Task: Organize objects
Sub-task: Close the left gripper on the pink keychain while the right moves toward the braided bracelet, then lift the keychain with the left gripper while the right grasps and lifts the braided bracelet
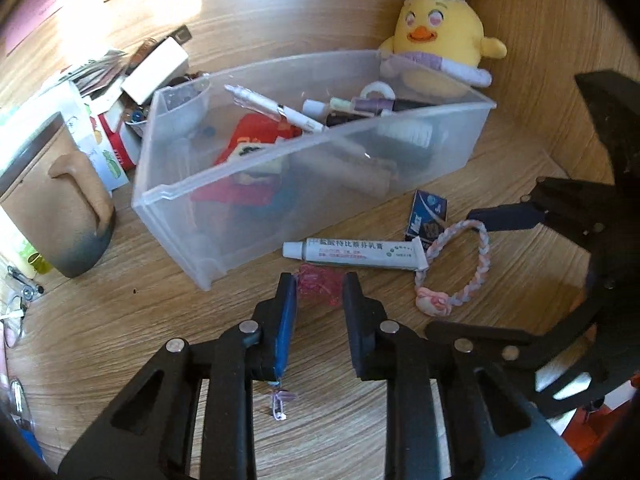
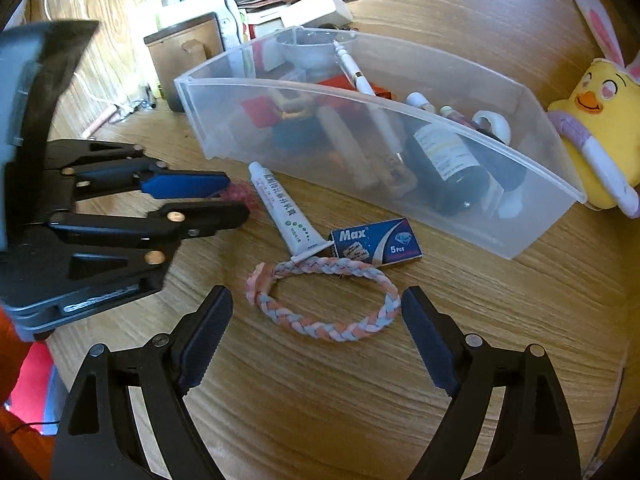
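one clear bin (image 1: pixel 400 184), one ointment tube (image 1: pixel 354 254), one braided bracelet (image 2: pixel 326 300), one plush chick (image 1: pixel 438 36), one mug (image 1: pixel 60 208), one blue box (image 2: pixel 376 242)

A wooden table (image 2: pixel 360 400) carries a clear plastic bin (image 2: pixel 400 184) at twelve o'clock, with an ointment tube (image 2: pixel 280 212), blue box (image 2: pixel 376 246) and braided bracelet (image 2: pixel 324 300) lying below it; a plush chick (image 2: pixel 596 120) sits at two o'clock.

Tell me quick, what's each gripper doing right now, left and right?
Left gripper: open, fingers either side of the pink hair tie, not gripping yet.
Right gripper: open wide, empty, over the braided bracelet.
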Action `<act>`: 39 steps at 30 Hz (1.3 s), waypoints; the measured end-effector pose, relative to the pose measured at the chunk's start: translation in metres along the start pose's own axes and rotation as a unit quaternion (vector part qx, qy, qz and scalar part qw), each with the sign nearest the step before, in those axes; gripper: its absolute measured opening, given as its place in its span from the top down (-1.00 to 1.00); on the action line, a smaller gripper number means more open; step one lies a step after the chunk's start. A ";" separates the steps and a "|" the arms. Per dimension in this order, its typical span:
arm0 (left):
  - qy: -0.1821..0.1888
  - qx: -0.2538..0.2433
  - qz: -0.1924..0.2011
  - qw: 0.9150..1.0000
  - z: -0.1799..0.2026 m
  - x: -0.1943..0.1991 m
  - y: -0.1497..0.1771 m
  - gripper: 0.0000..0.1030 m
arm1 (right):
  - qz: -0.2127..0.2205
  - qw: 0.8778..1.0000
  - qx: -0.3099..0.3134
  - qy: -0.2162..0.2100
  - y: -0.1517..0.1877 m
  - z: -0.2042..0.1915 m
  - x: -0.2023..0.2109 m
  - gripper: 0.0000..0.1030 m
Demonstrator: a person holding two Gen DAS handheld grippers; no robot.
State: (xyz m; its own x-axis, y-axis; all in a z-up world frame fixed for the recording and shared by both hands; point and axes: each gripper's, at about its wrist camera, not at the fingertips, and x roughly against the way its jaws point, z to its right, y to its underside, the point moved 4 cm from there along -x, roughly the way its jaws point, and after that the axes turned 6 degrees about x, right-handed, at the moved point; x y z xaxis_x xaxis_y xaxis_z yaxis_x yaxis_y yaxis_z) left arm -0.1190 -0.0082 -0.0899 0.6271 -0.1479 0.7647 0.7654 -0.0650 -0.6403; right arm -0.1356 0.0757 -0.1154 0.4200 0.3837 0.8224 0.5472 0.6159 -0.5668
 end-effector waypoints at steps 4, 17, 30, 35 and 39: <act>0.017 0.018 0.018 1.000 -0.006 0.007 -0.004 0.54 | 0.001 1.000 -0.004 0.006 -0.001 0.003 -0.003 -0.52; 0.000 0.020 0.045 0.999 -0.009 0.018 -0.005 0.54 | 0.025 1.000 0.014 0.005 0.000 0.001 0.006 0.70; -0.007 0.042 0.097 0.994 -0.015 0.063 -0.016 0.54 | 0.078 0.997 -0.024 0.002 0.011 0.019 0.059 0.73; 0.003 0.046 0.125 0.991 -0.011 0.077 -0.032 0.54 | 0.111 0.993 -0.014 0.025 0.002 0.022 0.080 0.73; 0.014 0.047 0.146 0.988 -0.005 0.086 -0.048 0.54 | 0.134 0.991 -0.016 0.023 -0.019 0.024 0.081 0.73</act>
State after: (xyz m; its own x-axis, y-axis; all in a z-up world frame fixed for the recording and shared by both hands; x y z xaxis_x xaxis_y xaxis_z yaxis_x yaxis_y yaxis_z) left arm -0.1024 -0.0229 0.0064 0.8198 -0.1735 0.5458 0.5636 0.0754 -0.8226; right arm -0.1293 0.1118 -0.0367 0.5858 0.4973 0.6400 0.4345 0.4739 -0.7659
